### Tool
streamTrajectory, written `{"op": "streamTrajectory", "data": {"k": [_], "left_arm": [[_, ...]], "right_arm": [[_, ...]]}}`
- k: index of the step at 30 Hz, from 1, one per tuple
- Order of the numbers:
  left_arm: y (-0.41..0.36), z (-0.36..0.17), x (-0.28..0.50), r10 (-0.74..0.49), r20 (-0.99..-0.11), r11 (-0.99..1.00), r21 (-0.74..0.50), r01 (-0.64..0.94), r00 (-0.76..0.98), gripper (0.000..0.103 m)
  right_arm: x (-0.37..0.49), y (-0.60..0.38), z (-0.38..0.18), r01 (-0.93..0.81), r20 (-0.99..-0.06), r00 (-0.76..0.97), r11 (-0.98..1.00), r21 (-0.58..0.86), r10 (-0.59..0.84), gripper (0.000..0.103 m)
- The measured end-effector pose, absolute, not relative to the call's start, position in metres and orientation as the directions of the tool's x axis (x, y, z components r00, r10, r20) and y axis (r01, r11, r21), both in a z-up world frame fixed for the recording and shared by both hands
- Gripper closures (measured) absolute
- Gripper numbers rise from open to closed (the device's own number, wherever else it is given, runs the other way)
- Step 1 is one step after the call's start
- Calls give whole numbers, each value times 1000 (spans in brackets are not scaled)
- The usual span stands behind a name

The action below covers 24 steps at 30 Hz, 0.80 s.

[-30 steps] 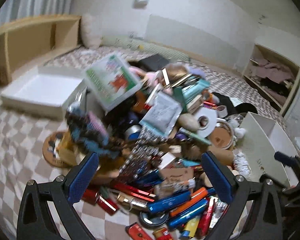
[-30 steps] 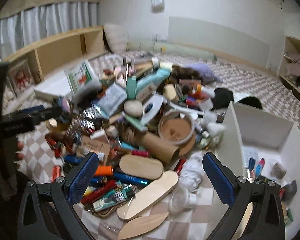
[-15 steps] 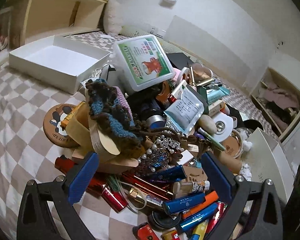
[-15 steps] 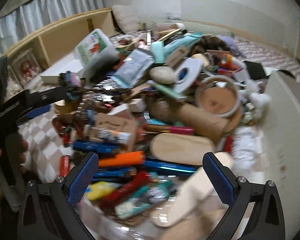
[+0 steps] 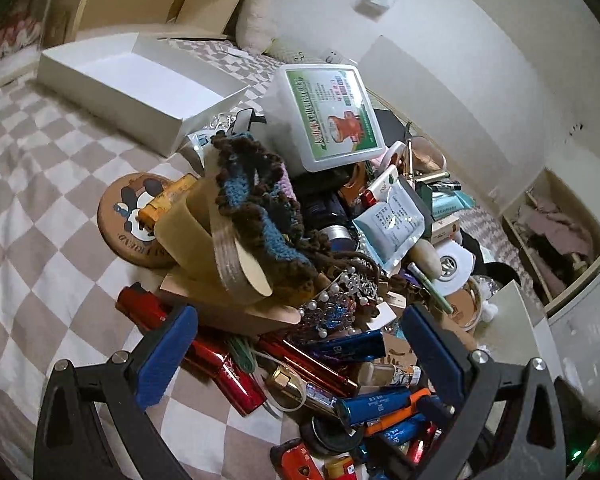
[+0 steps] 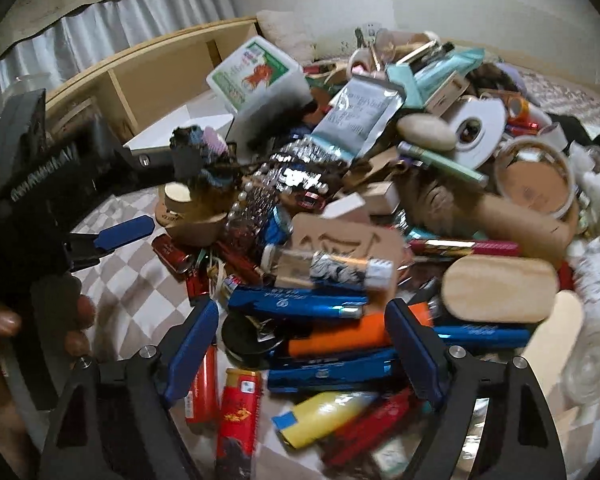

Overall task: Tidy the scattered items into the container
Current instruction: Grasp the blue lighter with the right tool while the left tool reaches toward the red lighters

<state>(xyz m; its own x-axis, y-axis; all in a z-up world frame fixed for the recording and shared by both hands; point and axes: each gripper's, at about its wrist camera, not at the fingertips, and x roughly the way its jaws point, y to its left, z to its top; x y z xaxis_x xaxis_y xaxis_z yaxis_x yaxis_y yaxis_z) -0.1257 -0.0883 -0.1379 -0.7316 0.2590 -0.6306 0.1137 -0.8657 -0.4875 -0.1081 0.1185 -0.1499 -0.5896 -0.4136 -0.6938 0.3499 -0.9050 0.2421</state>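
Mixed heap of lighters and pens [image 6: 324, 320]: piled on checked bedcover, beside empty white cardboard box [image 5: 140, 80]. Right claw [image 6: 300, 344], left claw [image 5: 296, 360]: spread, nothing gripped. Risk: neighbouring items could be dragged out during extraction.

The heap of clutter [image 5: 340, 264] fills the middle and right of the checkered bedding [image 5: 40, 200], piled high enough to block any low pass across it. A tilted white plastic tub [image 5: 324, 116] crowns the pile. Bare bedding lies open to the left, between the heap and the open white box [image 5: 132, 80]. In front of the left tool [image 5: 296, 356] red tubes [image 5: 220, 368] lie packed together. Between the right tool [image 6: 300, 348] fingers, blue and orange lighters [image 6: 332, 332] crowd the gap.
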Motion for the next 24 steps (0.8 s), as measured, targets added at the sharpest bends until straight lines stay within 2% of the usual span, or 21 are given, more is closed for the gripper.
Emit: {"op": "streamTrajectory", "data": {"k": [8, 10, 21, 24], "left_arm": [[-88, -143, -128, 290, -636, -855, -508, 106, -715, 0], [-90, -144, -128, 292, -638, -851, -514, 111, -712, 0], [-68, -144, -130, 297, -662, -893, -447, 44, -689, 2], [-57, -146, -132, 303, -677, -908, -420, 13, -671, 6]], "right_arm": [[-108, 91, -157, 317, -695, -634, -934, 166, -339, 17], [-109, 89, -159, 309, -697, -636, -937, 164, -332, 21], [-112, 113, -153, 289, -686, -629, -929, 232, -367, 24], [-108, 130, -147, 267, -682, -631, -929, 256, -370, 24]]}}
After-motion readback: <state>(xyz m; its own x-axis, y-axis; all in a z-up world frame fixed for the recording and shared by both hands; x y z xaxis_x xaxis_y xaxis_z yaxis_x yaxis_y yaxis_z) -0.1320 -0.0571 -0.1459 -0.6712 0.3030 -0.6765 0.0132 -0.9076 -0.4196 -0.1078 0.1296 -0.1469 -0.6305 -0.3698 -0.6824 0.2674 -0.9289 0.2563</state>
